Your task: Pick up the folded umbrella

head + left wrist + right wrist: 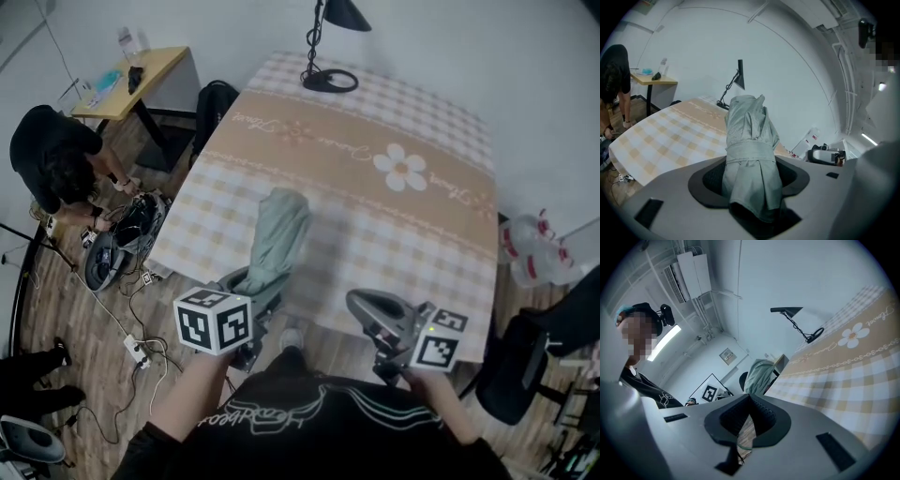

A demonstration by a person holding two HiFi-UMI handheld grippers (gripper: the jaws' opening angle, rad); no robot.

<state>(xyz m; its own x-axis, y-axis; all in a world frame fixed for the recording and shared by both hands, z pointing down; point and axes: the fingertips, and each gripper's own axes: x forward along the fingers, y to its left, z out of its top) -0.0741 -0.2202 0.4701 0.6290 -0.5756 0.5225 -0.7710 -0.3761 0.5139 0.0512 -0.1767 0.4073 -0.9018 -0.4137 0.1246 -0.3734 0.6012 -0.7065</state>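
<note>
The folded umbrella, pale grey-green with a strap round its middle, is lifted off the table and tilts away from me. My left gripper is shut on its lower end. In the left gripper view the umbrella stands up between the dark pads, which press on both its sides. My right gripper hovers at the table's near edge to the right, shut with nothing in it. In the right gripper view its jaws meet at the tips, and the umbrella shows beyond them to the left.
The table wears a beige checked cloth with a daisy print. A black desk lamp stands at its far edge. A person crouches at left by gear and cables on the floor. A wooden side desk is behind, white bags at right.
</note>
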